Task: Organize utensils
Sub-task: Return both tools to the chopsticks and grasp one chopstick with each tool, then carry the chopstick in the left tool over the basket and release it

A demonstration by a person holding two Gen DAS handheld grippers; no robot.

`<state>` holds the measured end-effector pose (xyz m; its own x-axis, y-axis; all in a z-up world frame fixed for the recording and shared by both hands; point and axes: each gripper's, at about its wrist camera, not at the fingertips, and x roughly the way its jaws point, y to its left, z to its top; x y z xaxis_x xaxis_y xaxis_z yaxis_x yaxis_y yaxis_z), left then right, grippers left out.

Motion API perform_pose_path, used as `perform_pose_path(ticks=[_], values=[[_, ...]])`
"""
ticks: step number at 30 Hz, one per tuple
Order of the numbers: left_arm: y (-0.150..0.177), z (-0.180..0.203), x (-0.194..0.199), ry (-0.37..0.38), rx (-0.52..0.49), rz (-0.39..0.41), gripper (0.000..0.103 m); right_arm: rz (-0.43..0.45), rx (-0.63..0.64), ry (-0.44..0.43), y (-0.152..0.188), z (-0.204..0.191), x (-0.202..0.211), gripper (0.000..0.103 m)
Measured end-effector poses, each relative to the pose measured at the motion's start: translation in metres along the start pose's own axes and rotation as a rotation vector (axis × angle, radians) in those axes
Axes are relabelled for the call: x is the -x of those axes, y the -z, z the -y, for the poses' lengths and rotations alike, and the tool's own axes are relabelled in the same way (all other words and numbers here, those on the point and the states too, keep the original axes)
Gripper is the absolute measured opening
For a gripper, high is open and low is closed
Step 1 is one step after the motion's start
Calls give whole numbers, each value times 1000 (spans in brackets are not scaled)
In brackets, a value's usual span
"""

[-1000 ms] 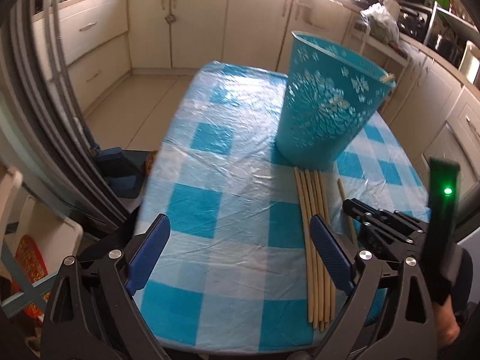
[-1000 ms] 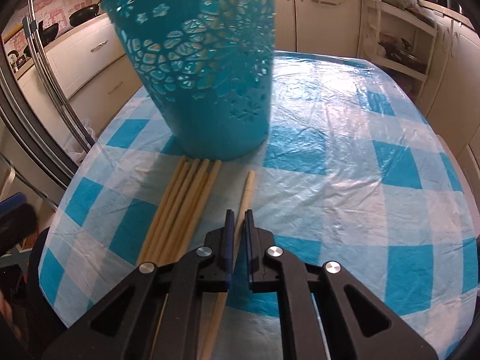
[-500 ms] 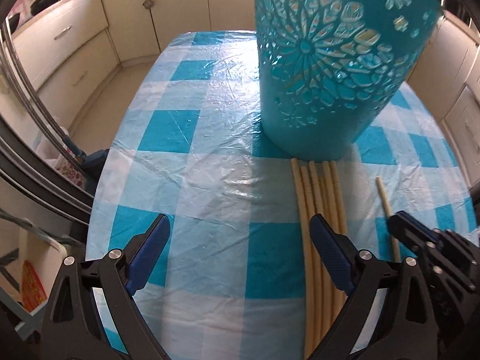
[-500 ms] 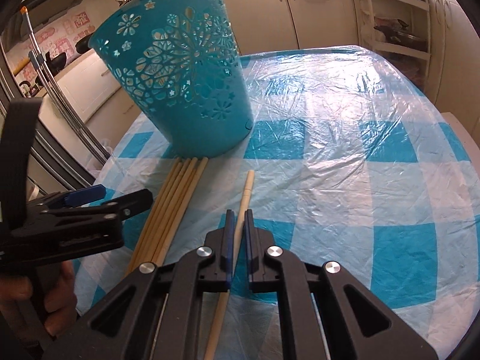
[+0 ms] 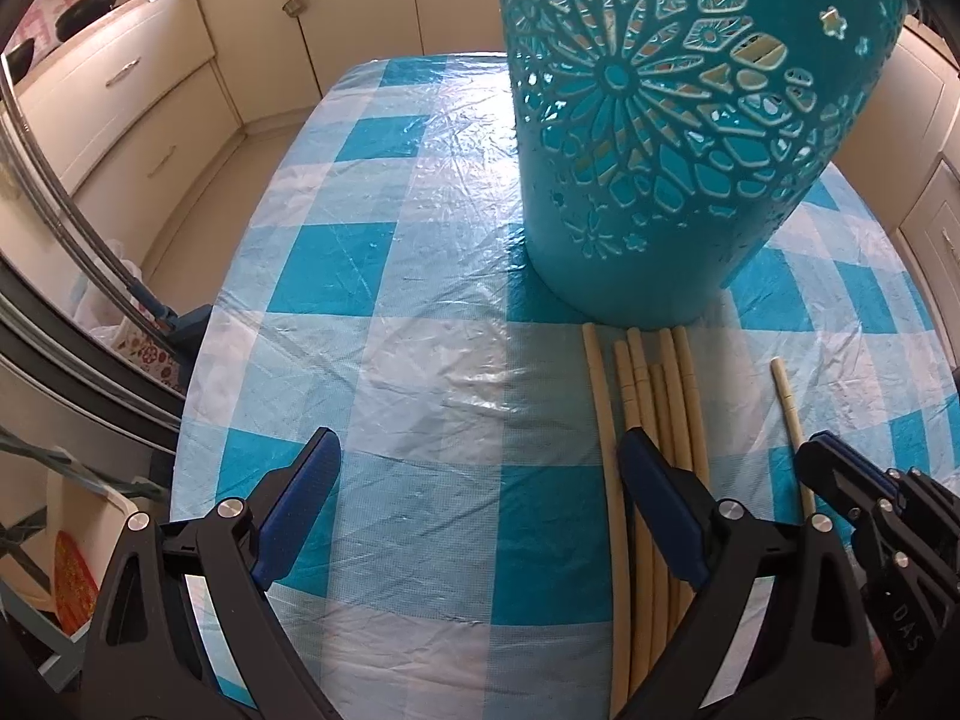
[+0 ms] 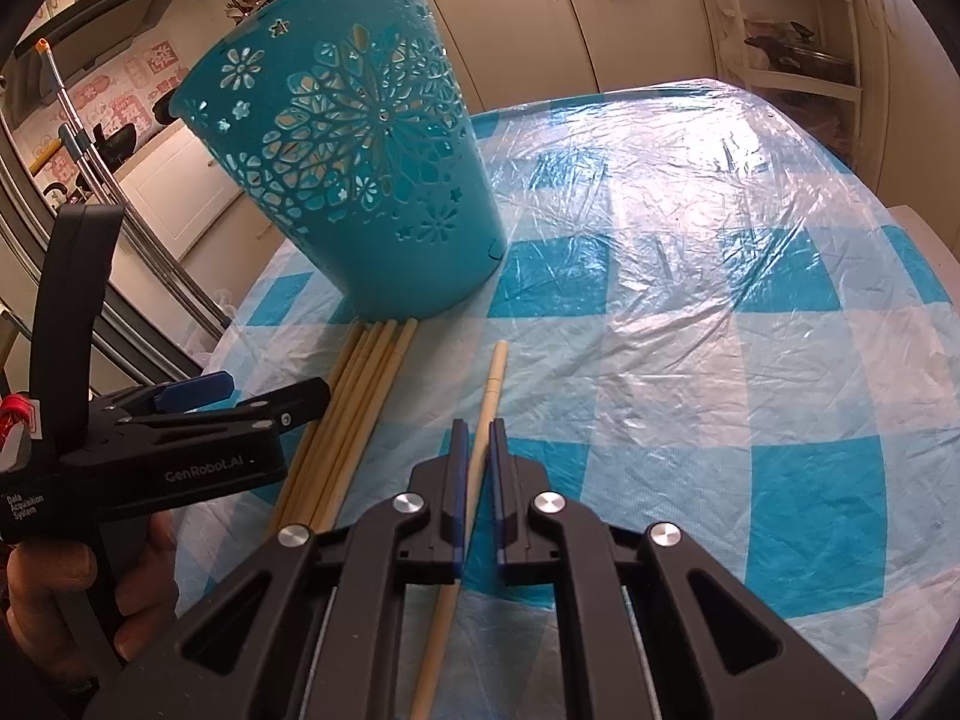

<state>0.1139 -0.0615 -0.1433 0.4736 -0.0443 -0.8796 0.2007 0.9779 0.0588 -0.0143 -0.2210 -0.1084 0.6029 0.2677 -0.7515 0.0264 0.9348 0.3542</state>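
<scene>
A teal cut-out basket stands on the blue-checked table. A bundle of several pale chopsticks lies in front of it. My right gripper is shut on a single chopstick that lies apart to the right of the bundle; this chopstick and the right gripper also show in the left wrist view. My left gripper is open and empty, hovering low over the table with its right finger above the bundle. It shows at the left of the right wrist view.
The table has a wrinkled plastic cover. Cream kitchen cabinets run along the far walls. A metal rack stands off the table's left edge. An open shelf with pots is at the far right.
My left gripper has moved forward and lower toward the basket and bundle. My right gripper has pulled back a little, still shut on the single chopstick.
</scene>
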Motion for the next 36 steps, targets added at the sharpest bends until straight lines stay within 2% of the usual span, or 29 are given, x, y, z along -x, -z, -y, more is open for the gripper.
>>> perform_pose_path(ticks=[4, 6, 9, 12, 14, 16, 17, 24, 26, 30, 36], values=[[-2, -2, -3, -1, -4, -4, 87, -3, 5, 6, 0, 0, 0, 7], [-4, -3, -5, 8, -10, 1, 83, -8, 10, 15, -1, -1, 0, 7], [-9, -1, -6, 39, -28, 8, 71, -20, 23, 37, -4, -5, -2, 7], [-13, 4, -6, 70, -51, 13, 55, -26, 56, 69, -7, -11, -6, 7], [-14, 8, -5, 88, -72, 15, 33, -31, 84, 89, -10, -14, -10, 7], [-15, 12, -4, 105, -91, 10, 21, -36, 105, 103, -12, -17, -13, 7], [-16, 12, -4, 113, -98, 4, 18, -39, 112, 108, -13, -17, -14, 7], [-16, 12, -4, 110, -111, -24, 19, -53, 119, 93, -14, -16, -14, 7], [-16, 12, -4, 130, -119, -29, 8, -57, 113, 84, -14, -13, -13, 7], [-19, 6, -8, 170, -102, -38, 6, -58, 99, 68, -15, -8, -13, 7], [-17, 7, -7, 168, -125, -37, 6, -60, 121, 73, -15, -13, -13, 7]])
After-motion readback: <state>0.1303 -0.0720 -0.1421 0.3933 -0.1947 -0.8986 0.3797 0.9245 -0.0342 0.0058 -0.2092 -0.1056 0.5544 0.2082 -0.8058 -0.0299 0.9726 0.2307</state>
